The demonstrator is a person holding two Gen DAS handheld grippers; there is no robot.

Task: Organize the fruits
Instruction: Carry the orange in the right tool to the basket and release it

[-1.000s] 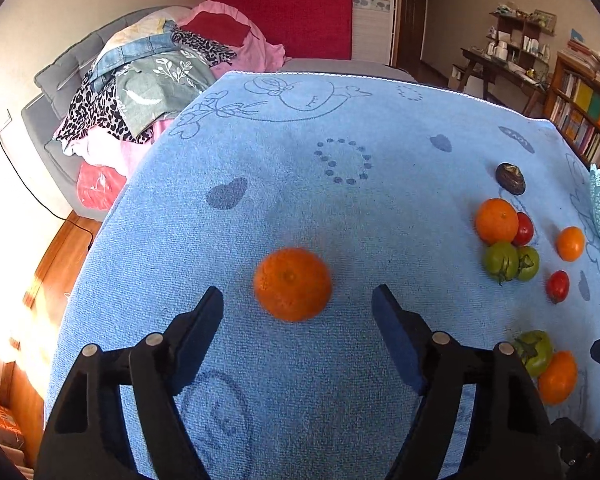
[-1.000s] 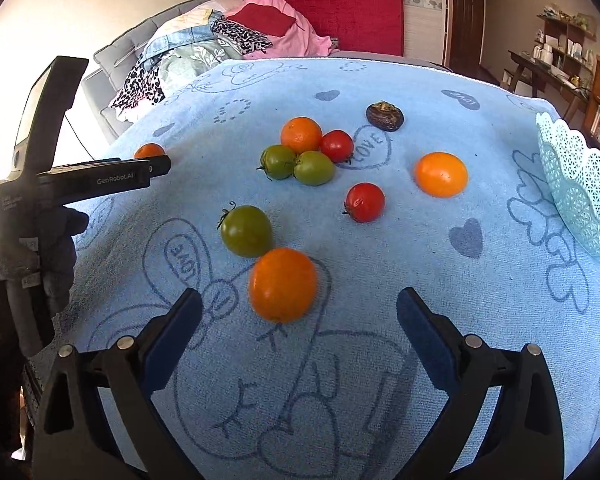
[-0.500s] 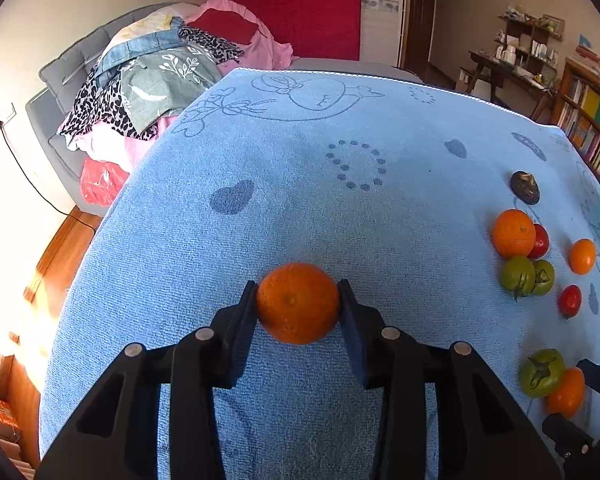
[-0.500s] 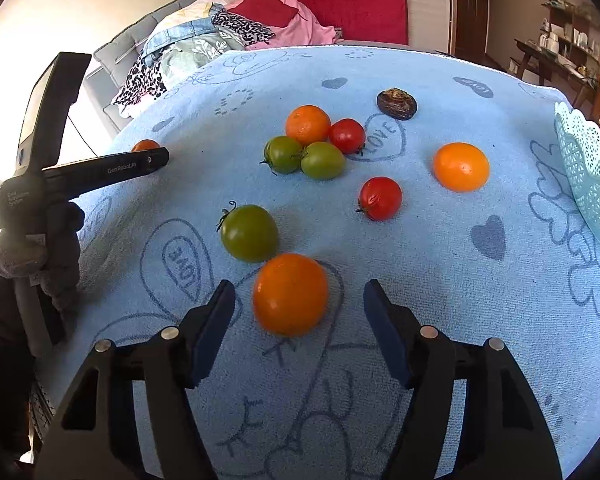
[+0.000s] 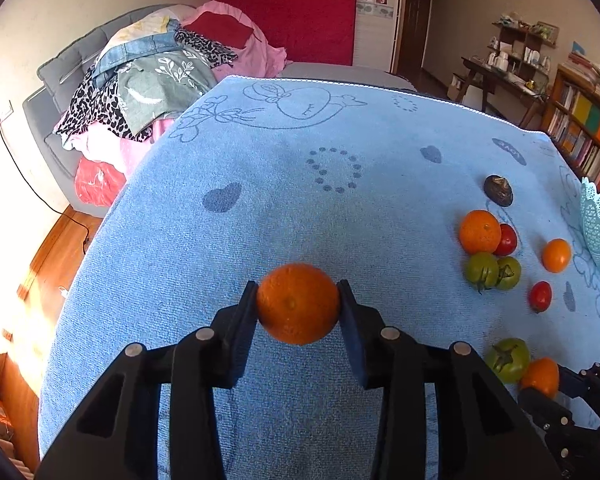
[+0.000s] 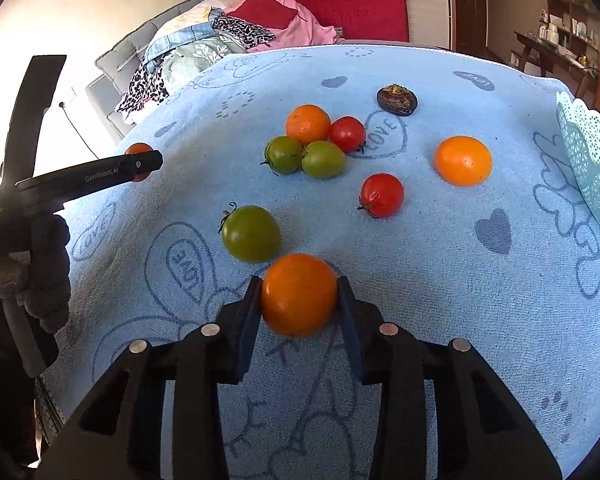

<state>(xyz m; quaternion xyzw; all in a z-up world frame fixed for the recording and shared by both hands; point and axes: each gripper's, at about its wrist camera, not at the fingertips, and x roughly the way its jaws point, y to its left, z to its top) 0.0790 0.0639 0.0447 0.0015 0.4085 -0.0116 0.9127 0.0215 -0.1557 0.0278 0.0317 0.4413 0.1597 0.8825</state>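
My left gripper (image 5: 298,298) is shut on a dimpled orange mandarin (image 5: 298,308), its pads pressed on both sides, over the left part of the blue towel (image 5: 300,184). My right gripper (image 6: 299,294) has a smooth orange fruit (image 6: 299,300) between its jaws; they are closing and the pads touch it on both sides. A green tomato (image 6: 251,233) lies just beyond that fruit. In the right wrist view the left gripper's finger (image 6: 100,174) reaches in from the left and covers most of the mandarin (image 6: 138,148).
Loose on the towel lie a red tomato (image 6: 381,195), an orange fruit (image 6: 463,160), a dark brown fruit (image 6: 397,99) and a cluster of two green tomatoes (image 6: 304,156), a mandarin (image 6: 308,124) and a red tomato (image 6: 347,134). A teal lace basket (image 6: 592,160) stands at the right edge. A gloved hand (image 6: 24,280) holds the left gripper.
Both grippers have closed from wide open onto the fruit in front of them, the left one first. The mandarin now sits higher against the towel.
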